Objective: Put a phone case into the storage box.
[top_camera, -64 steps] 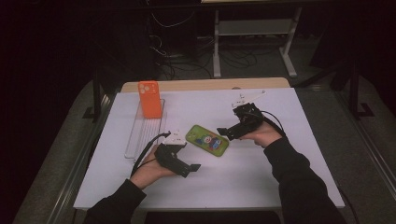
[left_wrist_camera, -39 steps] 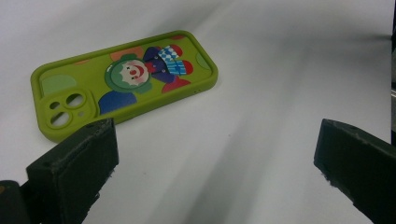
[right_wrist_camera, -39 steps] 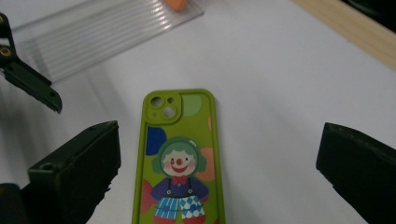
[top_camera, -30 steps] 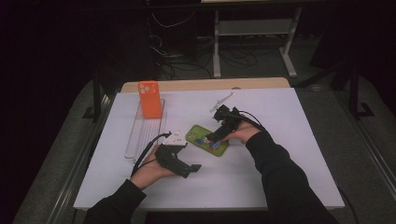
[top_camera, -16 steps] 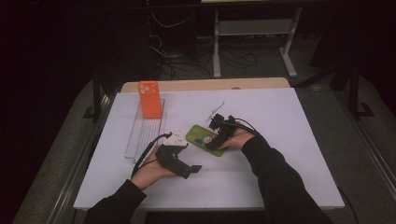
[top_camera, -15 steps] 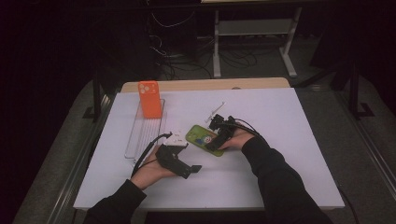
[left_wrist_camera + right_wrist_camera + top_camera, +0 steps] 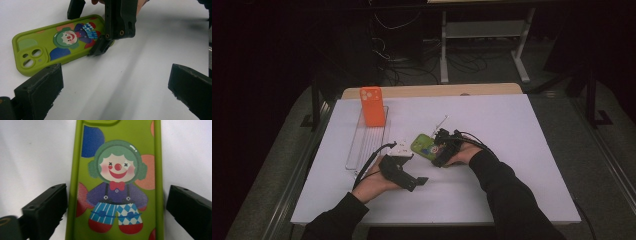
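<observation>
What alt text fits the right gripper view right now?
A green phone case printed with a clown lies flat on the white table, its lower end between the right claw's open black jaws. One jaw stands on each side of the case, the left close to its edge, the right slightly apart.

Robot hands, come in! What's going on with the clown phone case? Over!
Right gripper open, jaws either side of the green clown case, not yet closed. Left gripper open, waiting nearby. Case flat on the white table. Nothing in the way.
</observation>
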